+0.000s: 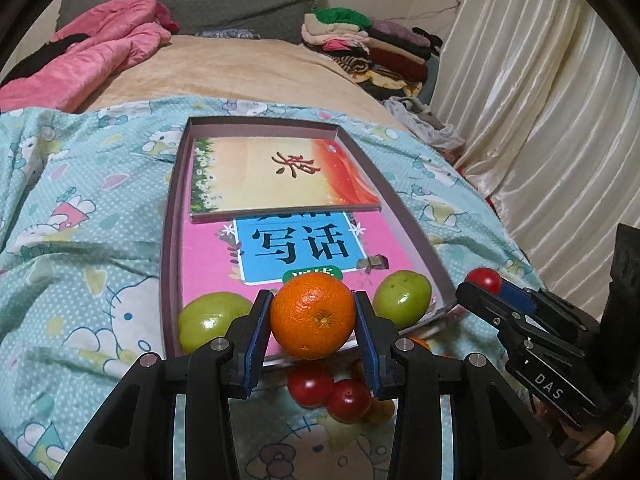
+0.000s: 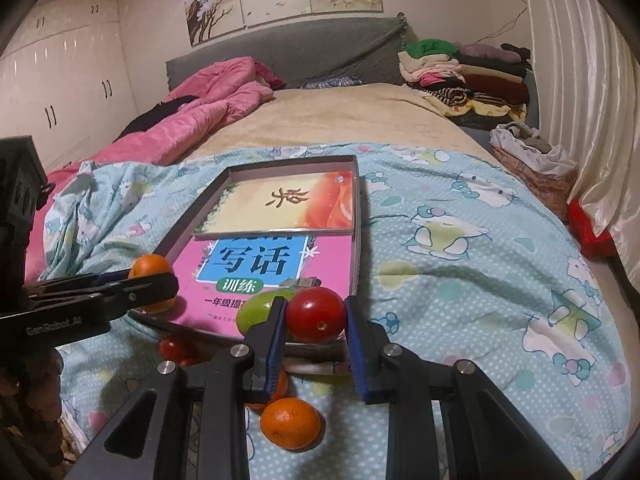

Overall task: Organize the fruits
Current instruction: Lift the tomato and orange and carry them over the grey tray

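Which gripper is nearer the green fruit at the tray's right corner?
Right. The right gripper, holding a tomato, sits just in front of that green fruit; the left gripper, gripping an orange, is farther left.

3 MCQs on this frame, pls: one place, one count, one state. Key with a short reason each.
1. Where do the green fruits lie?
A. in the tray, near end
B. on the pink quilt
C. on the clothes pile

2. How many green fruits show in the left wrist view?
A. one
B. two
C. four

3. What does the right gripper hold?
A. nothing, open
B. an orange
C. a red tomato

Key:
1 A: both green fruits rest on the pink book at the tray's near end.
2 B: one shows on each side of the orange held by the left gripper.
3 C: the right gripper has its fingers closed on the red tomato.
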Available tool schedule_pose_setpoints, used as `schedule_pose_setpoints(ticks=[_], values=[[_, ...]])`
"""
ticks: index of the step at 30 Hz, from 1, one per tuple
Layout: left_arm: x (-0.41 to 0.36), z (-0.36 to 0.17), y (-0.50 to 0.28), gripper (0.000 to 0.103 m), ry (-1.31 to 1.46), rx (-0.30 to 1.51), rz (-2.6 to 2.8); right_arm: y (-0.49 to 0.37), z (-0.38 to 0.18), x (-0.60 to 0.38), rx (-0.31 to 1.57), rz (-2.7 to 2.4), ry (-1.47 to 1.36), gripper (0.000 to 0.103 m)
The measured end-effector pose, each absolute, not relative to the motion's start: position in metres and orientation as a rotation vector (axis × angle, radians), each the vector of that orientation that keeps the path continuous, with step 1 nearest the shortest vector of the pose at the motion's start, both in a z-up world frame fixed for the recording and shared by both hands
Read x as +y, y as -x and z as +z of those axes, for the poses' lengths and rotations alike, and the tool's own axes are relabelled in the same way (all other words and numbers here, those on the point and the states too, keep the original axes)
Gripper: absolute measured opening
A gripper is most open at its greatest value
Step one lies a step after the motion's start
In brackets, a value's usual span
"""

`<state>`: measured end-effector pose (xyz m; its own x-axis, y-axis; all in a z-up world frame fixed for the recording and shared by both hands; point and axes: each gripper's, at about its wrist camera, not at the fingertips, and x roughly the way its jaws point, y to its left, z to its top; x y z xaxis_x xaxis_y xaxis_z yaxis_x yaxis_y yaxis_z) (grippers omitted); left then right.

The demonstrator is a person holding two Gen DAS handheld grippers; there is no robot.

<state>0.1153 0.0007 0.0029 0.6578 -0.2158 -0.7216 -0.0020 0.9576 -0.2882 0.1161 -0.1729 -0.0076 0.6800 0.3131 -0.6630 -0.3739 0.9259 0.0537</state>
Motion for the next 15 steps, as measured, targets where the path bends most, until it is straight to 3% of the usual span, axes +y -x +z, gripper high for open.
schedule_pose_setpoints(ticks=[15], values=[[-0.007,-0.004,-0.125,0.041,0.241,0.854,-0.128,-0.123,-0.022,-0.159,0.753,0.373,0.177,0.029]])
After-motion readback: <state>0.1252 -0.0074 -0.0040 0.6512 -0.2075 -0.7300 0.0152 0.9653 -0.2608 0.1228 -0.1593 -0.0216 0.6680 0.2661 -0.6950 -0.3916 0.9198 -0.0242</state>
